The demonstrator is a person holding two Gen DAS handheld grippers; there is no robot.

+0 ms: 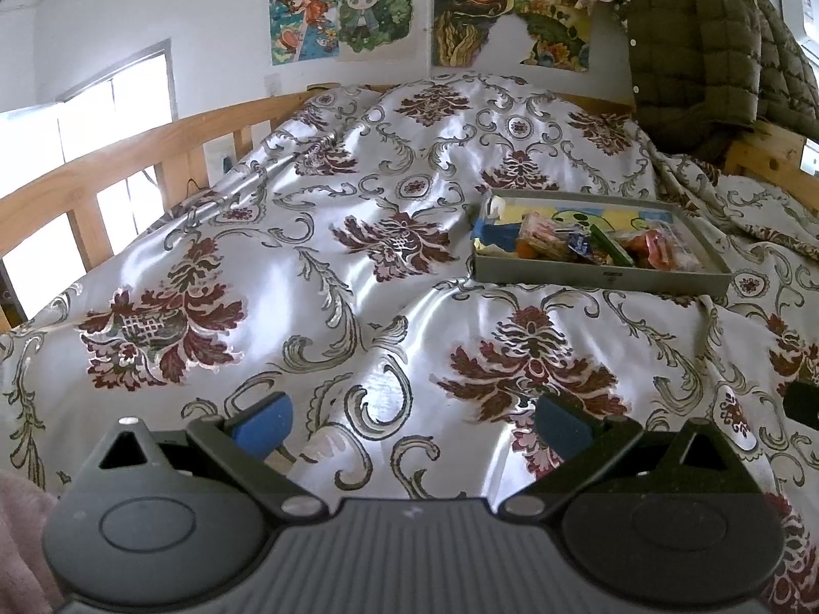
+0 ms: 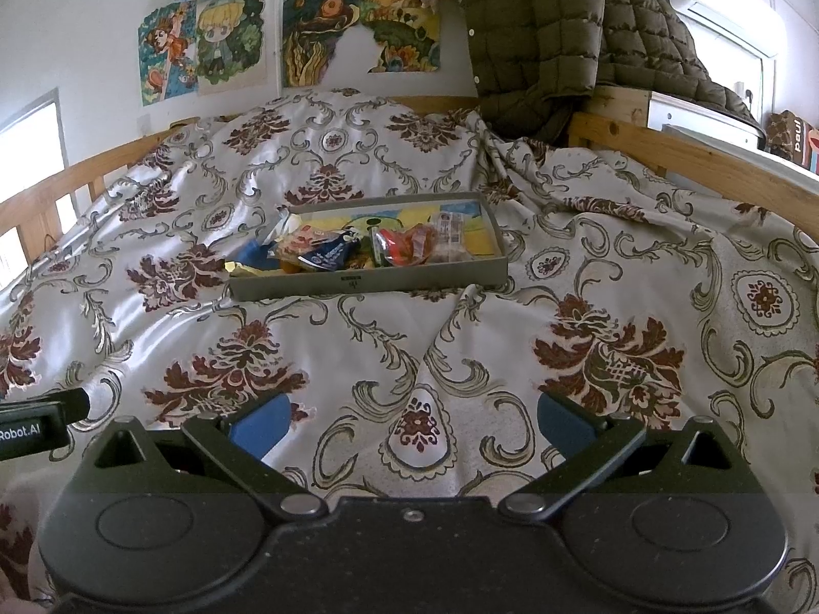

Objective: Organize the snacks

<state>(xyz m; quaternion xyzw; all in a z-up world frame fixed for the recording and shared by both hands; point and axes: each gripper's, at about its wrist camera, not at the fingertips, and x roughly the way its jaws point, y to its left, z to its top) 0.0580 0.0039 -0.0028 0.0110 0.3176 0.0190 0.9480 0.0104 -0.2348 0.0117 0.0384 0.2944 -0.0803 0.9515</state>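
A shallow grey box lid (image 1: 604, 276) lies on the bed, holding several wrapped snacks (image 1: 588, 243) in a loose pile: blue, orange, green and red packets. It also shows in the right wrist view (image 2: 368, 284), with the snacks (image 2: 358, 248) heaped at its left and middle. My left gripper (image 1: 412, 427) is open and empty, low over the bedspread, well short and left of the box. My right gripper (image 2: 412, 427) is open and empty, also short of the box, which lies ahead of it.
A satin bedspread (image 1: 358, 256) with dark red floral pattern covers the bed in soft folds. A wooden bed rail (image 1: 102, 169) runs on the left and another (image 2: 691, 163) on the right. An olive quilted jacket (image 2: 563, 36) hangs at the headboard. Posters are on the wall.
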